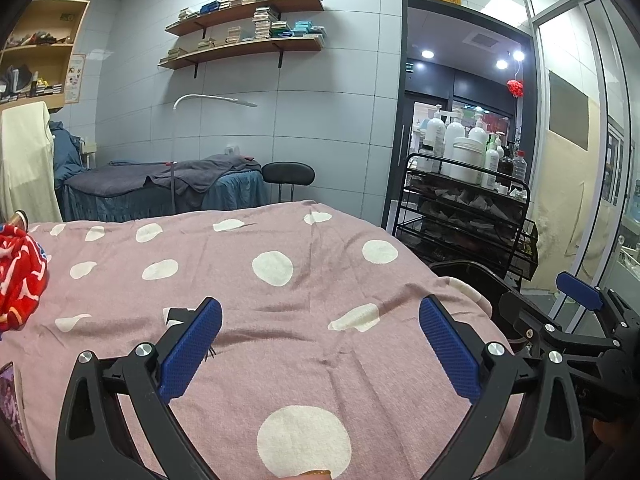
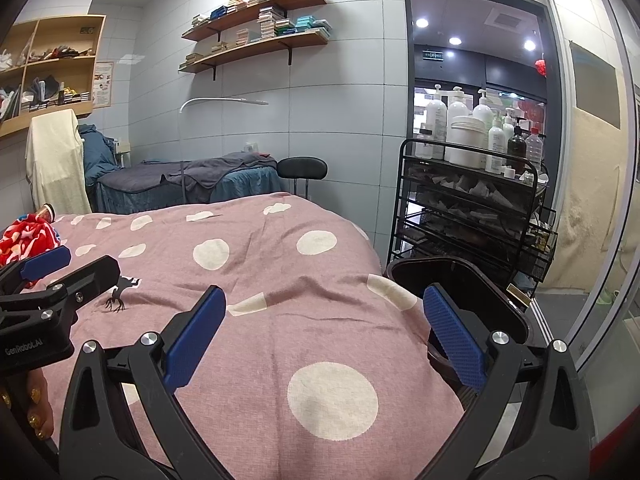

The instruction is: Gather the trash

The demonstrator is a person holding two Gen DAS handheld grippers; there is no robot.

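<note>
A small black spiky scrap (image 2: pixel 117 302), too small to identify, lies on the pink bed cover with white dots (image 2: pixel 280 280); in the left wrist view it is mostly hidden behind the left finger of the left claw (image 1: pixel 320 346). A second white-and-black scrap (image 1: pixel 176 315) peeks out beside that finger. Both claws are spread wide and empty. The right claw (image 2: pixel 324 334) hovers to the right of the spiky scrap, near a dark brown plastic bin (image 2: pixel 460 280) at the bed's right edge. A red patterned cloth (image 1: pixel 18 272) is cut off at far left.
</note>
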